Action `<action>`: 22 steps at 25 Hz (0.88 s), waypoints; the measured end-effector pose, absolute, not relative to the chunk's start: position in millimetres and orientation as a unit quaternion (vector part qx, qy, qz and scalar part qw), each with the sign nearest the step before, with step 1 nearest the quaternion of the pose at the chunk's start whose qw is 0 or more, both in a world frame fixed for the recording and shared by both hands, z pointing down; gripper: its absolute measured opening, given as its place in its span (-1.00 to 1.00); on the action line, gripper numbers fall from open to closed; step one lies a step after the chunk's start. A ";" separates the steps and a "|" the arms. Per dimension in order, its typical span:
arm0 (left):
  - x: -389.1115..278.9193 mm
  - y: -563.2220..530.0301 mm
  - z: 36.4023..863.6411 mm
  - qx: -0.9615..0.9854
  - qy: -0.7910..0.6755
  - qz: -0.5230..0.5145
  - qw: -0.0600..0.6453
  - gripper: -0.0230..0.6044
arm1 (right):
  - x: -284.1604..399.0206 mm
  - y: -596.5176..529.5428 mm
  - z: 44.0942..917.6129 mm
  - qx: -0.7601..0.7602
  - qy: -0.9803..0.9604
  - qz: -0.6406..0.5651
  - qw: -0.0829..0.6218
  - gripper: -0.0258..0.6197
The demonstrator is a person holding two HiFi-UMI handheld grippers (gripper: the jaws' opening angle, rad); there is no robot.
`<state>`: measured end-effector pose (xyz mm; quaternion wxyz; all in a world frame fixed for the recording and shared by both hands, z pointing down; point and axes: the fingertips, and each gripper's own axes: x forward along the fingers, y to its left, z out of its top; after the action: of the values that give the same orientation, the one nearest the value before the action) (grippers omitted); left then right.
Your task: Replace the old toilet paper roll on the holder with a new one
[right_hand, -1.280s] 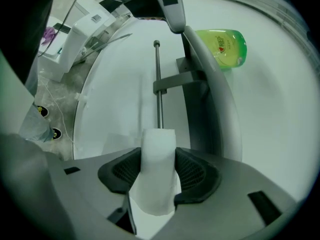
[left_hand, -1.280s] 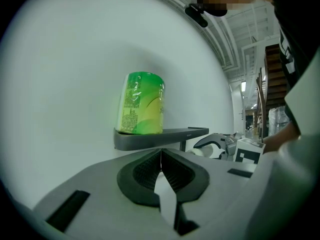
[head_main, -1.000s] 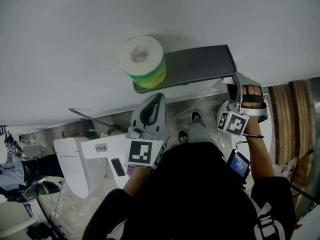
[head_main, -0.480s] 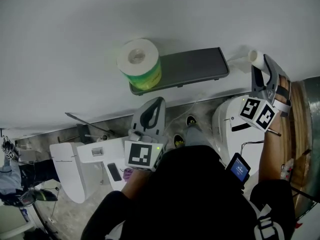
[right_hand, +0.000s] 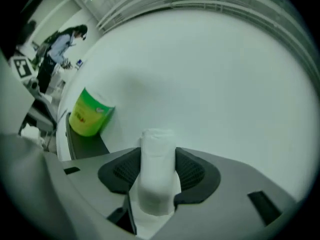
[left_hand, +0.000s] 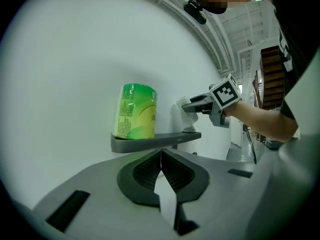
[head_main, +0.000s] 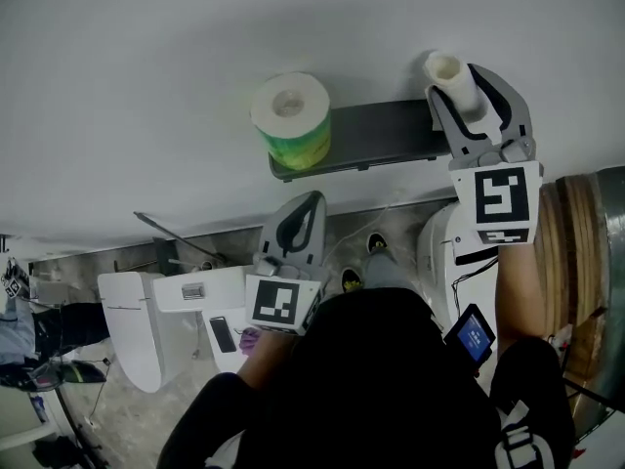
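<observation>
Head view: right gripper (head_main: pixel 461 91) is up at the wall by the right end of the dark shelf (head_main: pixel 391 130), jaws part-way closed and clamped on the old roll (head_main: pixel 444 68), a thin white one. New roll (head_main: pixel 291 115), in green wrap, stands upright on the shelf's left end. Left gripper (head_main: pixel 311 199) is low, below the shelf.

Left gripper view: left gripper (left_hand: pixel 161 156) jaws are pressed together with nothing between them. New roll (left_hand: pixel 135 111) sits on the shelf (left_hand: pixel 155 141); old roll (left_hand: pixel 181 104) is above shelf level, off its right end, in the right gripper (left_hand: pixel 192 103).

Right gripper view: both pads of the right gripper (right_hand: pixel 158 164) press the old roll (right_hand: pixel 156 139), which sticks out past the tips. New roll (right_hand: pixel 90 114) is well apart, far left.
</observation>
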<state>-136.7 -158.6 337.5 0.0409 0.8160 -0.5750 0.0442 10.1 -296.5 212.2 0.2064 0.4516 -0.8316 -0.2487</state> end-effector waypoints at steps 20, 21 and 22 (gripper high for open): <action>-148.5 -159.7 332.0 0.800 -0.596 0.045 0.041 -0.85 | -35.4 -296.3 251.0 0.324 -0.944 0.037 0.057 -0.25; -147.5 -160.5 332.4 0.801 -0.596 0.047 0.042 -0.85 | -34.4 -296.0 251.8 0.322 -0.944 0.040 0.055 -0.25; -146.9 -161.1 333.2 0.801 -0.595 0.051 0.042 -0.85 | -34.0 -295.4 252.4 0.320 -0.945 0.042 0.054 -0.25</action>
<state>-146.9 -161.1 333.2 0.0419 0.8009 -0.5952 0.0505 -34.0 -295.4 252.4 0.0540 0.3197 -0.9451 0.0415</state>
